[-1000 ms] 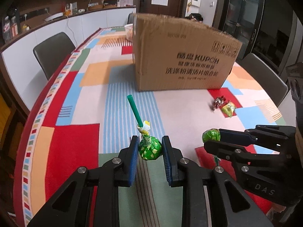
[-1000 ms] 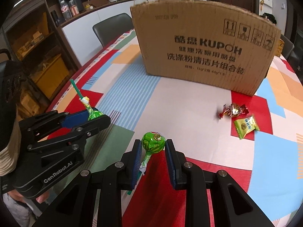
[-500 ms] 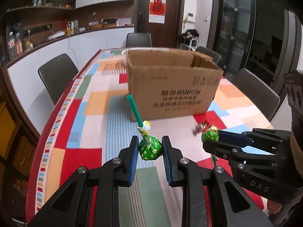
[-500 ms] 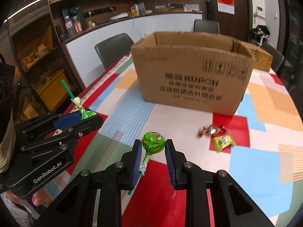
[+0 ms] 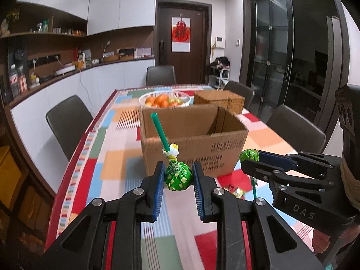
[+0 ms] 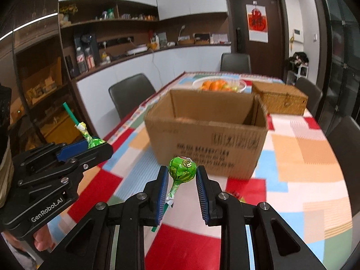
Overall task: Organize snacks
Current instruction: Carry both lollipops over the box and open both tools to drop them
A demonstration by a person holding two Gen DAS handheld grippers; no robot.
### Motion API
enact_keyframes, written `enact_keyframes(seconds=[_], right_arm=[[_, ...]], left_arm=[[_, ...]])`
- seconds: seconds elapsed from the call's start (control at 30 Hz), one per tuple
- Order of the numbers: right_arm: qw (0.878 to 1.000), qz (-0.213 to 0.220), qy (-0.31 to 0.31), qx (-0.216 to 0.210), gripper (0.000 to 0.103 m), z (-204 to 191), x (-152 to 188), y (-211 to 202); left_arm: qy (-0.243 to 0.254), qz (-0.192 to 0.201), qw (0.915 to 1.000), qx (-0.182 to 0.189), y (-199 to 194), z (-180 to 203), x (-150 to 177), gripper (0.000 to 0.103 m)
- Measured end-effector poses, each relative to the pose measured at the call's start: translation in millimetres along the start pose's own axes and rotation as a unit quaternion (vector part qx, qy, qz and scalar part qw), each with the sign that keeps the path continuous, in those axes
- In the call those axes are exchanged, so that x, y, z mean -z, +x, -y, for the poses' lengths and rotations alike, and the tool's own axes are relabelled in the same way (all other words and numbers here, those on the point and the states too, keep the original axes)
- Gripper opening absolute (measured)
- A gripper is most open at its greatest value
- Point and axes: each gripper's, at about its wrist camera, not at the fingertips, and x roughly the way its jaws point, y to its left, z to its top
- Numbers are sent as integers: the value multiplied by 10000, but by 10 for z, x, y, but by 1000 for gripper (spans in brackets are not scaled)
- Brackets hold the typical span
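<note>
The print on the front wall of the cardboard box (image 6: 209,148) is blurred in both views and cannot be read. The floor of the box is hidden behind its front wall. Two small wrapped candies (image 5: 235,190) lie on the counter (image 5: 117,164) near the front right corner of the box, but the right gripper (image 5: 249,158) covers part of them, and their colours smear together. In the right wrist view the stick of the lollipop (image 6: 182,172) disappears below the blue pads. The bowl of fruit (image 6: 219,85) is half hidden behind the far rim of the box.
</note>
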Motion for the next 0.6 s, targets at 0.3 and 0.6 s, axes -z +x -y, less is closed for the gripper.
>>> enact_keyframes(seconds=[0.3, 0.6], right_arm=[[9990, 436, 2, 110, 27, 190, -406, -79], [9983, 574, 10, 143, 27, 307, -719, 6]], left_arm=[[56, 249, 9997, 46, 81, 77, -411, 25], [101, 277, 9995, 69, 340, 72, -786, 25]])
